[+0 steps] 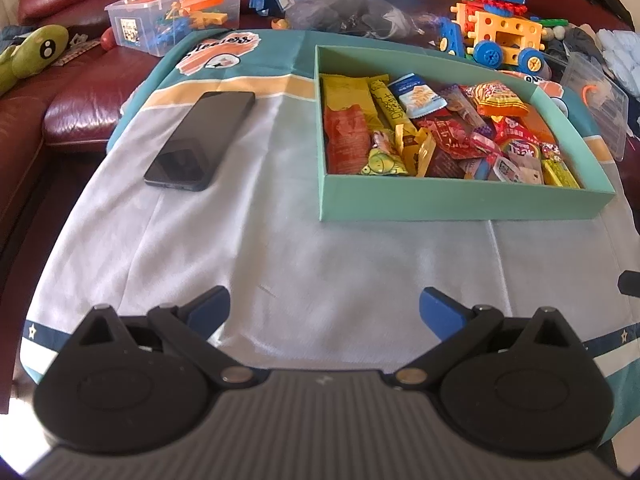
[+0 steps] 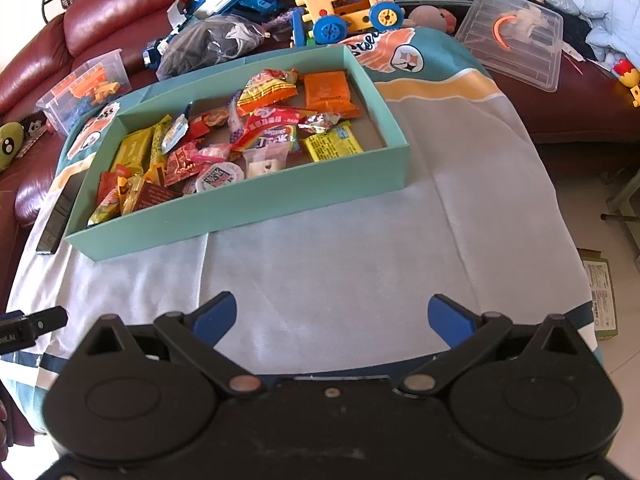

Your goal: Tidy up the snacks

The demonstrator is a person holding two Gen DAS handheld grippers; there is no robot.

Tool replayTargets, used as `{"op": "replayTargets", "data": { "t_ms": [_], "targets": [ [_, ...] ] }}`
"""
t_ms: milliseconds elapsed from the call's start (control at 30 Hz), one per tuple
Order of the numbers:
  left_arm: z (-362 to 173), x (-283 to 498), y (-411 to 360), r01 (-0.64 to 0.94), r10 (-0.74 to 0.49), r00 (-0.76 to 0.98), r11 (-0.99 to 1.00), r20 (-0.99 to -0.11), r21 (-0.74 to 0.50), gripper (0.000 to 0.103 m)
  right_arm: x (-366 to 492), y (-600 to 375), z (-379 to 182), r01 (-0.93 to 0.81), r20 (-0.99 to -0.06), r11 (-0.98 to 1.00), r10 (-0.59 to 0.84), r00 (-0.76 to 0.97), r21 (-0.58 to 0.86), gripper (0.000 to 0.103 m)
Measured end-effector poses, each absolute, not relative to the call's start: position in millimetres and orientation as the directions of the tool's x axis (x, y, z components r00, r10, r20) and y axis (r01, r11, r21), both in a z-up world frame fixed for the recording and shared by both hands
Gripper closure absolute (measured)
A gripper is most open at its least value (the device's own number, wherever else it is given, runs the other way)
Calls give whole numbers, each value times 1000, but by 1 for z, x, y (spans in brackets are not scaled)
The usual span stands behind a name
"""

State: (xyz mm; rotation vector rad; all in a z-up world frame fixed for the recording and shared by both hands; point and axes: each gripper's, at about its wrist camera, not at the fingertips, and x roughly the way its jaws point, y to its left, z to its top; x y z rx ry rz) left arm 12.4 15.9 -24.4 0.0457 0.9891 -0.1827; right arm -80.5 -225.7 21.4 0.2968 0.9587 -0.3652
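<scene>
Snacks (image 1: 440,132) lie heaped in a teal box (image 1: 460,202) on the cloth-covered worktop (image 1: 320,256), with a phone (image 1: 200,140) just left of the box. Nearer the cameras, the left gripper (image 1: 324,306) and the right gripper (image 2: 332,314) hover over bare cloth, fingers spread wide and empty. Toys (image 2: 344,4) crowd the sofa (image 1: 80,92) behind.

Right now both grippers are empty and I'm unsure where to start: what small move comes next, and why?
Probably ease the right gripper forward toward the teal box. Both it and the left gripper hang open over bare cloth, and every snack lies jumbled inside.
</scene>
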Motion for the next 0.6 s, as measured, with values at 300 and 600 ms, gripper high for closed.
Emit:
{"op": "replayTargets", "data": {
  "t_ms": [300, 600],
  "targets": [
    [-22, 16, 11, 197, -154, 531, 979, -833, -55, 0, -80, -225, 22, 428, -835, 900, -171, 524, 84, 0],
    [-20, 14, 3, 236, -159, 553, 971, -818, -29, 0, -78, -230, 23, 428, -837, 900, -170, 521, 83, 0]
  ]
}}
